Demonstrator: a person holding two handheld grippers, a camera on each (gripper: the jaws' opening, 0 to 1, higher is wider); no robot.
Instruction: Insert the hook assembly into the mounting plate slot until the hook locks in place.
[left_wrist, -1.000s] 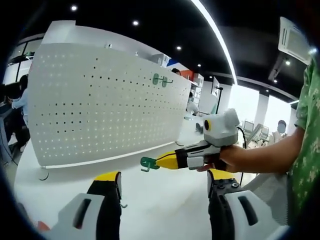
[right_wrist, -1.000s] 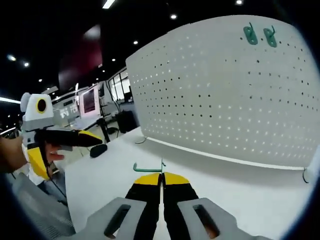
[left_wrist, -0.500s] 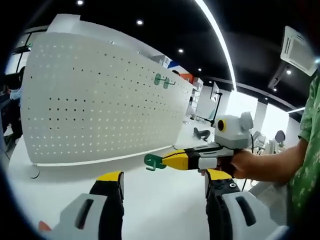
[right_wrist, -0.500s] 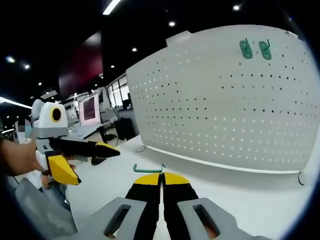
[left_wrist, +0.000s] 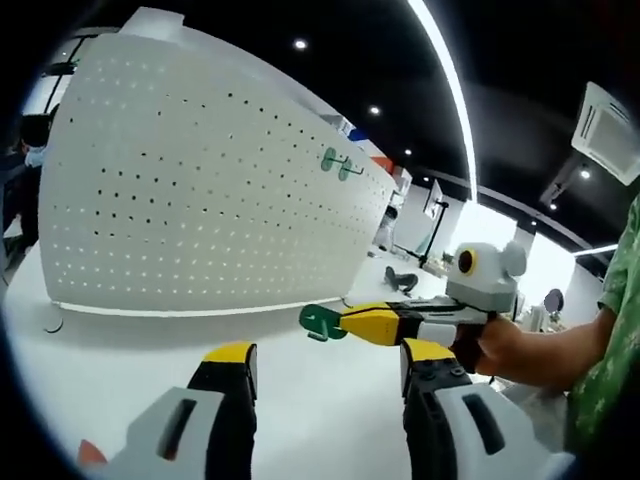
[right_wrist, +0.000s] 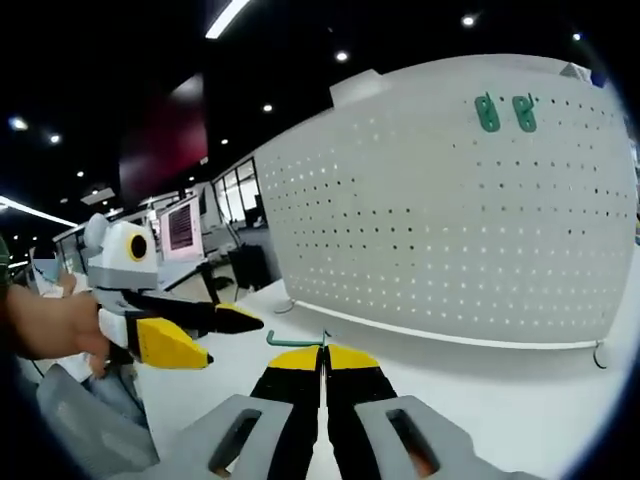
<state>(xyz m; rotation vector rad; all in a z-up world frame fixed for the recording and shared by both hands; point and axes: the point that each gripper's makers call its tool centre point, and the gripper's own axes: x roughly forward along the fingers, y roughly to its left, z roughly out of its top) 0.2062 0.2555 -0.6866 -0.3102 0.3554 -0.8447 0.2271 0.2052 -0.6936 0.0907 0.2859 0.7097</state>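
A white pegboard mounting plate (left_wrist: 190, 190) (right_wrist: 450, 210) stands upright on the white table, with two green hooks (left_wrist: 340, 163) (right_wrist: 503, 112) seated near its top. My right gripper (right_wrist: 322, 352) is shut on a green hook (right_wrist: 296, 341), whose bent end sticks out to the left of the yellow tips. In the left gripper view that right gripper (left_wrist: 345, 322) comes in from the right with the green hook (left_wrist: 322, 321) at its tip, short of the plate. My left gripper (left_wrist: 325, 362) is open and holds nothing; it also appears at the left of the right gripper view (right_wrist: 215, 330).
The white table (left_wrist: 300, 400) runs under both grippers. A person's hand and green sleeve (left_wrist: 600, 340) hold the right gripper. Behind the plate lie desks, monitors (right_wrist: 185, 225) and a black stand base (left_wrist: 400, 280).
Both views have shifted with the hands. The right gripper with its hook has edged closer to the left gripper, and the left gripper looms larger in the right gripper view.
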